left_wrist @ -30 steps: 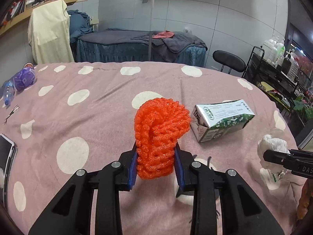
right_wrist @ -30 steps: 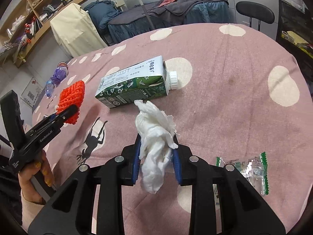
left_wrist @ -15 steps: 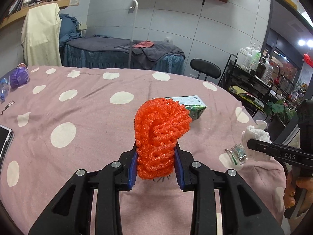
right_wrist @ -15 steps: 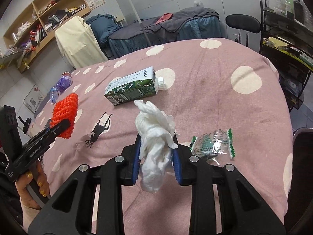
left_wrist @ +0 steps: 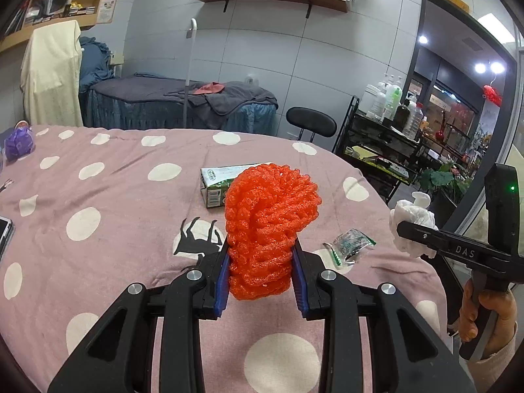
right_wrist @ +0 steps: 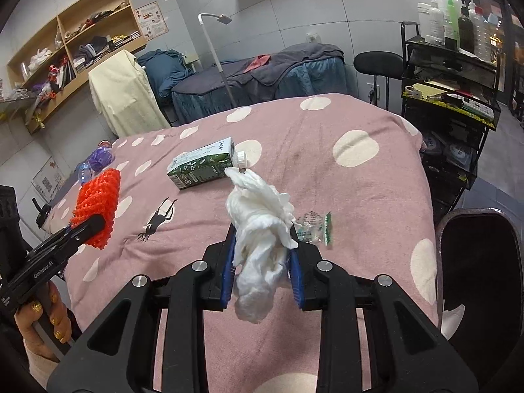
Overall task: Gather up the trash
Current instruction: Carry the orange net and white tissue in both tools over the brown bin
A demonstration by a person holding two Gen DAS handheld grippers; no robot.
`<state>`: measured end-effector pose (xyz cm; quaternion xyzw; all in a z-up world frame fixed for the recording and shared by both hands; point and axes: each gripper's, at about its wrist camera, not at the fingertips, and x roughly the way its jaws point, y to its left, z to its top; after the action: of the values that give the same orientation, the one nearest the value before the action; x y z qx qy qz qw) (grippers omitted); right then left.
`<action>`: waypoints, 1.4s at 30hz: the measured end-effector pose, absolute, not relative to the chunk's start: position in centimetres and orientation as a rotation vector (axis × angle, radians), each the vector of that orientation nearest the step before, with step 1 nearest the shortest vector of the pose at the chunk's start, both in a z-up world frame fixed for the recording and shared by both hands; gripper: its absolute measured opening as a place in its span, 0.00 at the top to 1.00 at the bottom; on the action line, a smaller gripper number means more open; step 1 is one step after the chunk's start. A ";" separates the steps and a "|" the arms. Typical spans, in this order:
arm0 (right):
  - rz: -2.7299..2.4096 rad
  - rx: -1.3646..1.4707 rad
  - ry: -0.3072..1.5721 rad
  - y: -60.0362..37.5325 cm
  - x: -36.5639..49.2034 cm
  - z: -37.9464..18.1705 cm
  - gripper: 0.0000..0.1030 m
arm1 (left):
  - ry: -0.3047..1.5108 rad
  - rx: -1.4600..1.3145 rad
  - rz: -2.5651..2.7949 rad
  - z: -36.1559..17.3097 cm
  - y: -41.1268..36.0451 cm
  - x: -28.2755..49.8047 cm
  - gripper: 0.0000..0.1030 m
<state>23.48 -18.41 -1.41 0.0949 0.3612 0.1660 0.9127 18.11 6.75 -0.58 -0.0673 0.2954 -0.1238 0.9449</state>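
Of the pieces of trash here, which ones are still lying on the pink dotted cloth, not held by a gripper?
Two: the green-and-white carton lying on its side, and the small clear wrapper with green edges. The orange foam net and white crumpled tissue are held.

Two close wrist fisheyes, angled down over one shared spotted tablecloth.

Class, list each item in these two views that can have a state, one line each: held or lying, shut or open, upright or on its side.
Left gripper: shut on orange foam net.
Right gripper: shut on crumpled white tissue.
Green-and-white drink carton: on its side, white cap on.
Clear green-edged wrapper: crumpled, lying on the cloth.
Pink dotted tablecloth: spread, wrinkled.
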 end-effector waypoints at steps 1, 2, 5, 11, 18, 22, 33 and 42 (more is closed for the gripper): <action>0.333 0.196 0.738 -18.8 23.2 -1.4 0.72 | 0.596 -0.129 -0.257 -0.5 6.4 17.9 0.70; 0.323 0.192 0.732 -19.1 22.9 -1.4 0.72 | 0.590 -0.122 -0.264 -0.5 6.0 17.7 0.70; 0.302 0.200 0.721 -20.2 22.1 -1.4 0.72 | 0.586 -0.118 -0.299 -0.5 4.6 17.2 0.70; 0.231 0.228 0.693 -23.5 20.2 -1.4 0.72 | 0.599 -0.107 -0.361 -0.8 1.0 16.9 0.70; 0.119 0.268 0.671 -28.3 18.4 -1.8 0.72 | 0.626 -0.096 -0.442 -1.2 -3.4 17.1 0.70; 0.050 0.300 0.668 -31.5 17.5 -2.3 0.72 | 0.636 -0.077 -0.484 -1.5 -6.0 17.1 0.70; -0.133 0.374 0.683 -39.3 16.1 -4.2 0.72 | 0.666 -0.045 -0.584 -1.9 -11.7 17.3 0.70; -0.246 0.401 0.722 -43.5 15.7 -6.8 0.72 | 0.690 -0.004 -0.644 -2.3 -14.9 17.7 0.70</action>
<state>15.67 -43.51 -6.80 0.1941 0.3497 -0.1193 0.9087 17.68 -14.89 -2.26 -0.0021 0.3325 -0.3104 0.8906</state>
